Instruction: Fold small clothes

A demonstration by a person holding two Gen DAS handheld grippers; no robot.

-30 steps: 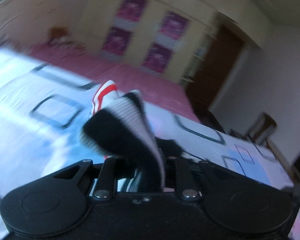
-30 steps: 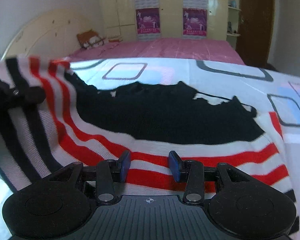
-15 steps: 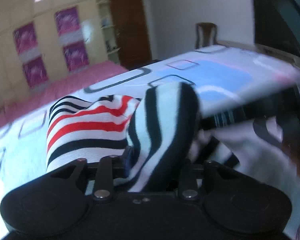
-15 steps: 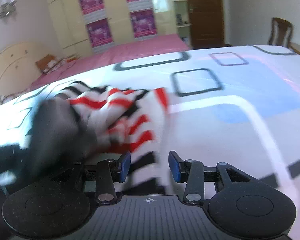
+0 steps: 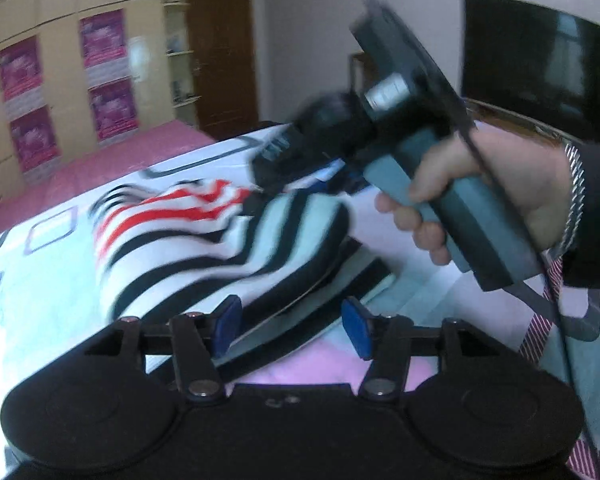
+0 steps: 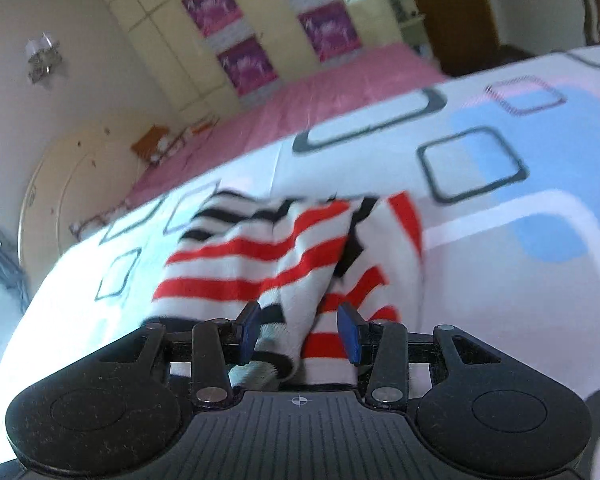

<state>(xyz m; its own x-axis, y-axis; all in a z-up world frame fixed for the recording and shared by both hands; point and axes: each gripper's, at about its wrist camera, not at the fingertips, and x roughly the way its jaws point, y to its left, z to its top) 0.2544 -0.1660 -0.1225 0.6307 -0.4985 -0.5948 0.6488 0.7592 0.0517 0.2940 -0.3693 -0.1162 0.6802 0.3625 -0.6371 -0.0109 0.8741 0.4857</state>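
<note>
A small knit garment with white, black and red stripes lies bunched on the patterned bed cover. My left gripper is just behind it with its jaws opening. The garment's black hem runs between the blue pads, which do not press on it. In the right wrist view, a raised fold of the garment stands between the pads of my right gripper, which are apart and not clamped. A hand holds the right gripper over the garment's far side in the left wrist view, motion-blurred.
The cover spreads wide to the right of the garment. Behind it lie a pink sheet, a cream headboard and a wardrobe with purple posters. A dark screen and a brown door stand beyond the bed.
The left gripper rolled and swung round, and its jaws widened off the striped cloth it was clamping. The right gripper swept across the bed. The spread garment is now bunched.
</note>
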